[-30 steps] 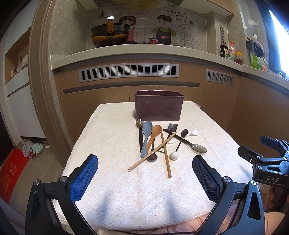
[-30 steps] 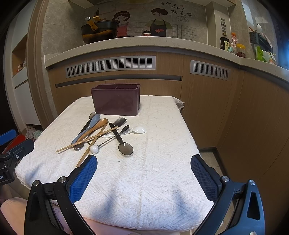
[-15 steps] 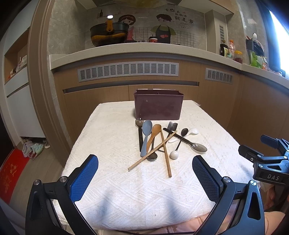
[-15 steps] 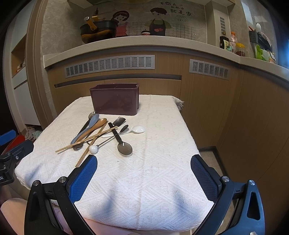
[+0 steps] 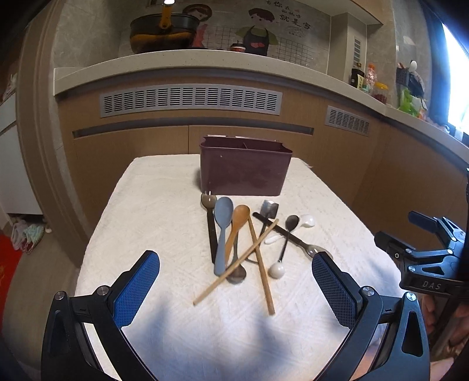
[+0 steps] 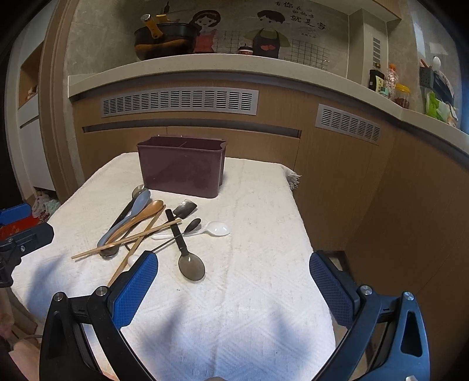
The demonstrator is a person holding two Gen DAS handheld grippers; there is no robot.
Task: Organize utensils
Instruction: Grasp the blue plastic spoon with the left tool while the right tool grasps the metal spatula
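1. Nearest to us, the left gripper (image 5: 234, 288) and the right gripper (image 6: 233, 288) hang over the near end of the cloth (image 6: 249, 307), on our side of the pile; both have their jaws spread wide and hold nothing; the right gripper's black body, seen from the left wrist, carries the letters "DAS".
2. Next comes the pile of utensils, which we take as our landmark: two crossed chopsticks (image 5: 261, 263) lie on top of it; the blue spoon (image 5: 222, 231) and the wooden spoon (image 5: 236, 225) lie side by side on its left; a dark metal spoon (image 6: 190, 263) sticks out of its near right side and a white spoon (image 6: 217, 228) lies on its far right.
3. Just behind the pile stands the brown box (image 5: 244, 170), upright and open at the top, with a divider inside; we cannot tell whether anything is in it.
4. We judge the task barely begun, at the reach for a first piece; the next move calls for closing on whatever lies on top and free, likely a chopstick or the dark metal spoon, without dragging the rest.
5. Far behind the pile, the wall (image 6: 307, 23) bears a cartoon couple and Chinese characters too small for us to read.
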